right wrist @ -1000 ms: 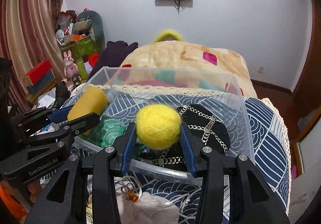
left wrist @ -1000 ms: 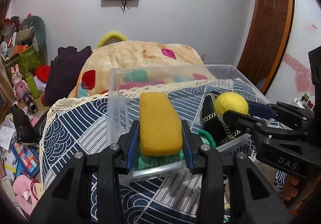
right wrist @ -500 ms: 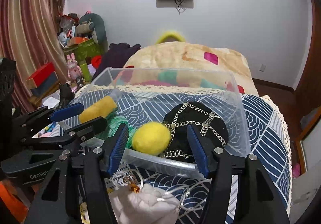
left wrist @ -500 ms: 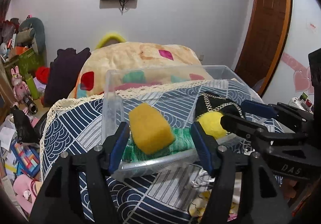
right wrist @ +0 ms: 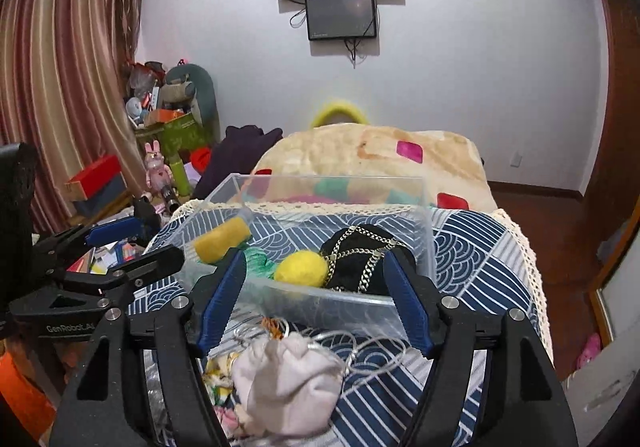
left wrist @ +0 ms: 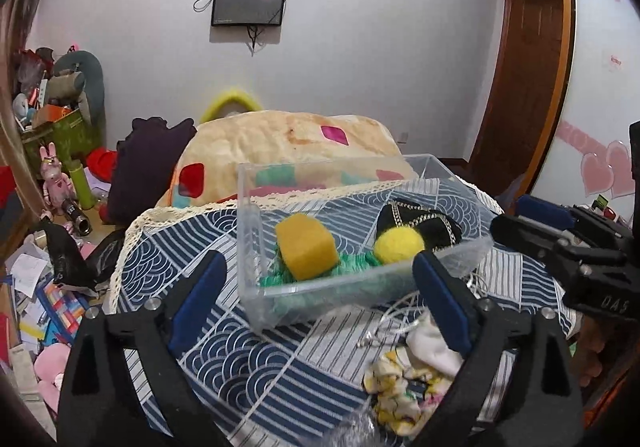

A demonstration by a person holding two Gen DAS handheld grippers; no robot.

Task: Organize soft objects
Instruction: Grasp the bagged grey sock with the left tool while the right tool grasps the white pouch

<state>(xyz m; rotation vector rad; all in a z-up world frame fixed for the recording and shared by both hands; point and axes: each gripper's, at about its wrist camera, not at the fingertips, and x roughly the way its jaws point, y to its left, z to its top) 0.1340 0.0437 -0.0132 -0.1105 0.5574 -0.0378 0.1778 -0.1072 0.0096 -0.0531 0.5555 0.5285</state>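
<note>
A clear plastic bin (left wrist: 256,243) (right wrist: 426,231) sits on a blue patterned cloth. Inside lie a yellow sponge (left wrist: 306,253) (right wrist: 222,241), a yellow felt ball (left wrist: 398,245) (right wrist: 302,269), a green knitted piece (left wrist: 348,261) (right wrist: 258,259) and a black pouch with chains (left wrist: 420,223) (right wrist: 362,263). My left gripper (left wrist: 320,303) is open and empty, in front of the bin. My right gripper (right wrist: 316,297) is open and empty, also in front of the bin. Each gripper shows in the other's view, the right one (left wrist: 532,223) and the left one (right wrist: 140,239).
A white soft pouch (right wrist: 288,379) (left wrist: 434,343), a floral cloth (left wrist: 396,387) and a thin cord (right wrist: 360,355) lie on the cloth in front of the bin. A cream blanket (left wrist: 288,143) is heaped behind. Toys and boxes (left wrist: 52,183) clutter the floor at left.
Both grippers opened and let go: the sponge and the felt ball dropped into the bin. Both grippers then pulled back from the bin and opened wider.
</note>
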